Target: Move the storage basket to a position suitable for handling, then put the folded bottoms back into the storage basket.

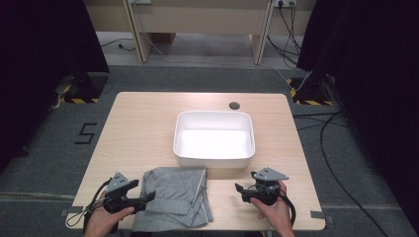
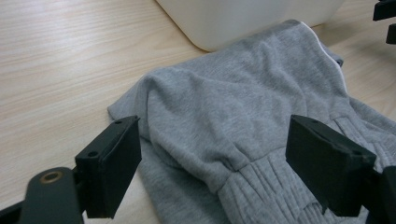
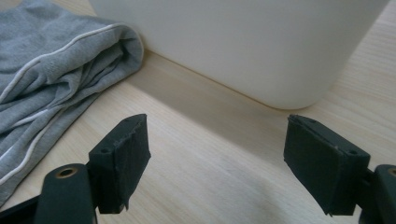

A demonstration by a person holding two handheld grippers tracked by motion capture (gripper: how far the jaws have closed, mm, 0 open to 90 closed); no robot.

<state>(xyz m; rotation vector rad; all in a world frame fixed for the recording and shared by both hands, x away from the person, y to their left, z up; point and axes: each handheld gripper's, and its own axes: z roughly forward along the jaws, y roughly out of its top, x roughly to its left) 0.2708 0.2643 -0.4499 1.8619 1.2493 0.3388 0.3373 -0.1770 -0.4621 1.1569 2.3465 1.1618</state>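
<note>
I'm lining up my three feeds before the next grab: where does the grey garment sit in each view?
High view: the grey garment lies at the table's near edge, in front of the white tub.
Left gripper view: garment centre, spreading between the open jaws.
Right gripper view: garment at left, beside the jaws.
Shared landmark: the tub, just behind the garment in every view.

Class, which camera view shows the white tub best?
The high view: the whole tub shows, rim and empty inside. The left gripper view catches one bottom corner; the right gripper view shows its outer wall.
</note>
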